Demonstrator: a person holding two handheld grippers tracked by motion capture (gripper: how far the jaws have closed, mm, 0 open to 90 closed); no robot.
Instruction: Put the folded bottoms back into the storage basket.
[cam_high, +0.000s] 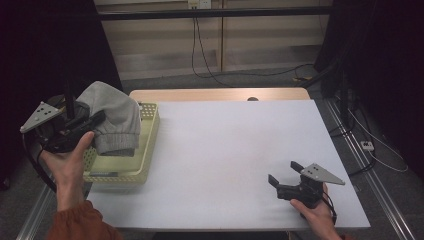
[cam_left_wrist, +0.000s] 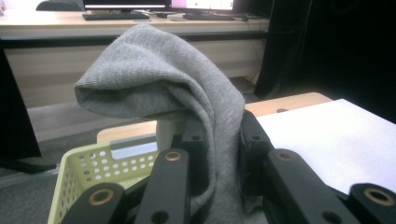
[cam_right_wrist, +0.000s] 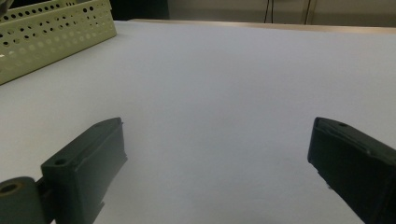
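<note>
Clamping one grey garment (cam_high: 112, 117) above one basket (cam_high: 145, 165), left gripper (cam_high: 92, 125); right gripper (cam_high: 285, 175) jaws wide.

I see a dim room with dark side edges; the white table (cam_high: 235, 150) looks bright and everything is a bit grainy.

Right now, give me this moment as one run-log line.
left gripper: shut on grey cloth, held above yellow basket | right gripper: open, nothing between jaws, low over white table
</note>
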